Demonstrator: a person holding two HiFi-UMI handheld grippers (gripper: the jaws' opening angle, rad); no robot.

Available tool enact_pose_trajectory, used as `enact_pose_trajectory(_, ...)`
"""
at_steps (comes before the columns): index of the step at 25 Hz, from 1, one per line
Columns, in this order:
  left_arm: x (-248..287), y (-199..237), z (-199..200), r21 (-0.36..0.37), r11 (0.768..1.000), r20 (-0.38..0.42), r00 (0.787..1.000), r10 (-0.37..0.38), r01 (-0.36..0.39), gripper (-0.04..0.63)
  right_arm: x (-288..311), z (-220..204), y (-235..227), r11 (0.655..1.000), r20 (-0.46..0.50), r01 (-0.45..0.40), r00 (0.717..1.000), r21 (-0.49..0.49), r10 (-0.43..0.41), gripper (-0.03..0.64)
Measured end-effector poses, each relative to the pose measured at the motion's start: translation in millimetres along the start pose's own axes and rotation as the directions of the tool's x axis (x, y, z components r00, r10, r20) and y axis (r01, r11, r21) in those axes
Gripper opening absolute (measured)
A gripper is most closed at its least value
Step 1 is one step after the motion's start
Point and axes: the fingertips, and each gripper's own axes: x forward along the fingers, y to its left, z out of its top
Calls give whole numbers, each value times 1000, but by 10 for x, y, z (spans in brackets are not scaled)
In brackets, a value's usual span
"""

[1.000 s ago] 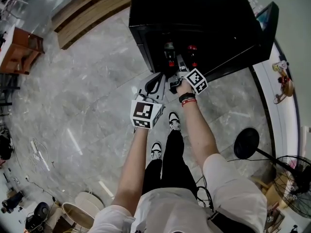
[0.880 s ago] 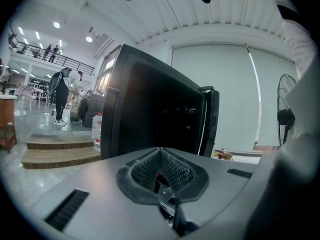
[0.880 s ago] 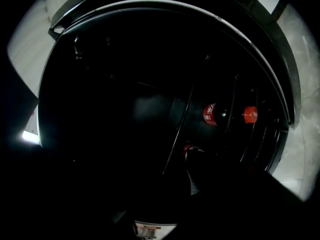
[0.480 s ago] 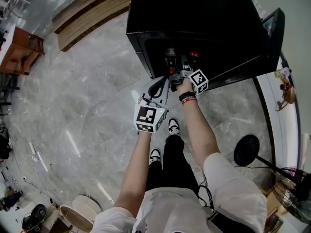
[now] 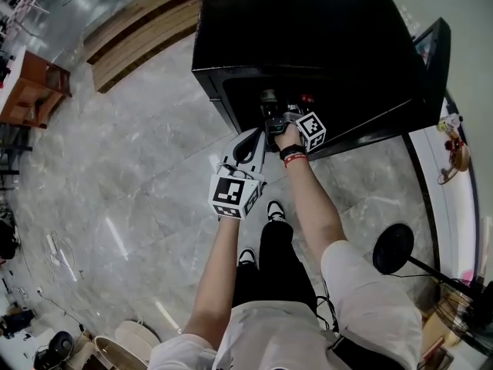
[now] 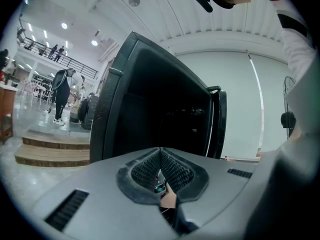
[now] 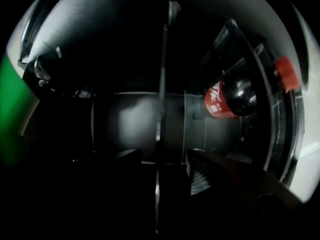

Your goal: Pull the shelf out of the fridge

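**Right jaws straddle shelf edge, not clamped**

The right gripper (image 5: 271, 118) is inside the open black fridge (image 5: 308, 29), whose door (image 5: 431, 52) is swung out to the right. In the right gripper view the jaws stand apart, with a thin bright edge running between them. That view is very dark, but this is probably the front edge of the shelf (image 7: 161, 84), seen edge-on and fully seated in the fridge. There is a gap on both sides of it, so nothing is gripped. A cola bottle (image 7: 225, 99) with a red cap sits just beside the shelf, to the right.

The left gripper (image 5: 250, 139) hangs outside the fridge front, above the floor (image 5: 139, 153). Its jaws are pressed together and empty.

Step in hand, as I judge it: close on the edge, then pull. The task has barely begun.

Risks:
- The edge is thin and smooth-looking, so a shallow or off-centre bite could slip off on the pull.
- A one-sided pull may skew the shelf, and it could bind in its side supports.
- A jerk could tip or roll the bottle, or knock it out.
- Once the shelf leaves its supports its weight falls on one grip, with the left gripper not under it, so the shelf may sag or drop.
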Motion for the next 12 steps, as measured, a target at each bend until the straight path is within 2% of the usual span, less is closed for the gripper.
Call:
enact_pose_trajectory(4, 15, 37, -40, -3, 1000, 7, 1000, -3, 3, 18, 131, 27, -62, 998, 42, -25, 999, 49, 23, 282)
enact_pose_trajectory(12, 85, 91, -147, -15, 1000, 7, 1000, 8, -8, 18, 412, 106, -5, 996, 62, -64, 996, 54, 60, 282)
